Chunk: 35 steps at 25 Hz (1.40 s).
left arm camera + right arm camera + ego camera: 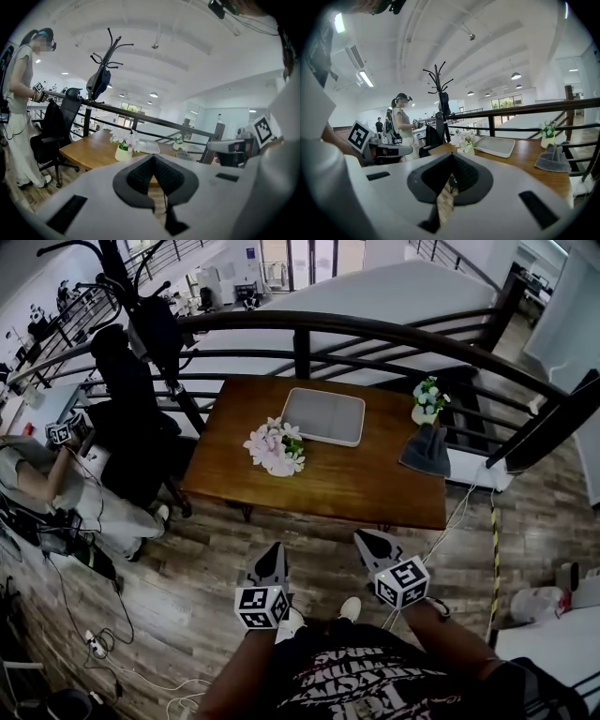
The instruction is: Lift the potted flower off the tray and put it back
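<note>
Potted flower [275,448]: pale petals, beside rounded-rectangle tray [323,415] | left claw [274,549], right claw [363,538]: closed, empty

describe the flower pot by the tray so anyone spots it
On the wooden table, find the white tray. The pot stands just left of it with wide pale-pink blooms; the other pot is smaller, far right by a grey cloth.

bare tray [322,415], railing [375,331] behind table [356,479], chair [131,432] left

Smooth wooden table [356,479] bears a matt, probably plastic tray [323,416] (soft cloth [427,451] beside).
</note>
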Each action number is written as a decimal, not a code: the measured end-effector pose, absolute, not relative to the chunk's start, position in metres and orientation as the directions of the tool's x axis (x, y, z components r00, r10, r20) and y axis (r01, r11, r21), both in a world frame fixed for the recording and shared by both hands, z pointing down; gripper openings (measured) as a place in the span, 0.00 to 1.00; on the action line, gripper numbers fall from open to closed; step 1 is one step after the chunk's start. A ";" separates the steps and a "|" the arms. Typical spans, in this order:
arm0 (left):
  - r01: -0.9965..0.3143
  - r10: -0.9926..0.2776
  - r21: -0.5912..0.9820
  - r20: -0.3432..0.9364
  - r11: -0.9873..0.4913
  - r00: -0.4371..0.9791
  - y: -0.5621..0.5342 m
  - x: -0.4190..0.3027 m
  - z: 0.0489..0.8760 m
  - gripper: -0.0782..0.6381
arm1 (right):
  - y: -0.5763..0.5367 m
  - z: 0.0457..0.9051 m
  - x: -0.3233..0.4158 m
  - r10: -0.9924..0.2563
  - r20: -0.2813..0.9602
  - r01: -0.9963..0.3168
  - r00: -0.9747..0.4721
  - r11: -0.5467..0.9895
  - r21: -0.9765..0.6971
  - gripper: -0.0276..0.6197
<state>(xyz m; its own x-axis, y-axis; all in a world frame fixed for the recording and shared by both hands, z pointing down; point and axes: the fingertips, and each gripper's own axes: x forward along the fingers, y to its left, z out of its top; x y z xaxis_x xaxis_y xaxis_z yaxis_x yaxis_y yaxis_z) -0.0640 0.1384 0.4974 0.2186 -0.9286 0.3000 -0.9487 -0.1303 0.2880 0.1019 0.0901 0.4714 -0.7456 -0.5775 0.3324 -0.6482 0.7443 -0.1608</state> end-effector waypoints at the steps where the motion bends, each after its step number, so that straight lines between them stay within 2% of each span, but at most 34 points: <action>1: -0.950 -0.928 0.286 0.302 -0.129 0.217 0.137 -0.064 0.498 0.12 | 0.089 0.470 0.103 -0.579 0.329 -0.648 -0.746 0.745 -0.159 0.03; 20: -0.967 -0.926 0.233 0.334 -0.102 0.178 0.092 -0.013 0.498 0.12 | 0.037 0.462 0.149 -0.555 0.255 -0.603 -0.792 0.778 -0.176 0.03; 28: -0.970 -0.914 0.234 0.373 -0.071 0.157 0.076 -0.033 0.518 0.12 | 0.018 0.477 0.133 -0.534 0.281 -0.593 -0.797 0.782 -0.195 0.03; 35: -0.966 -0.896 0.238 0.398 -0.105 0.195 0.024 -0.059 0.546 0.12 | -0.031 0.484 0.107 -0.565 0.308 -0.629 -0.766 0.757 -0.177 0.03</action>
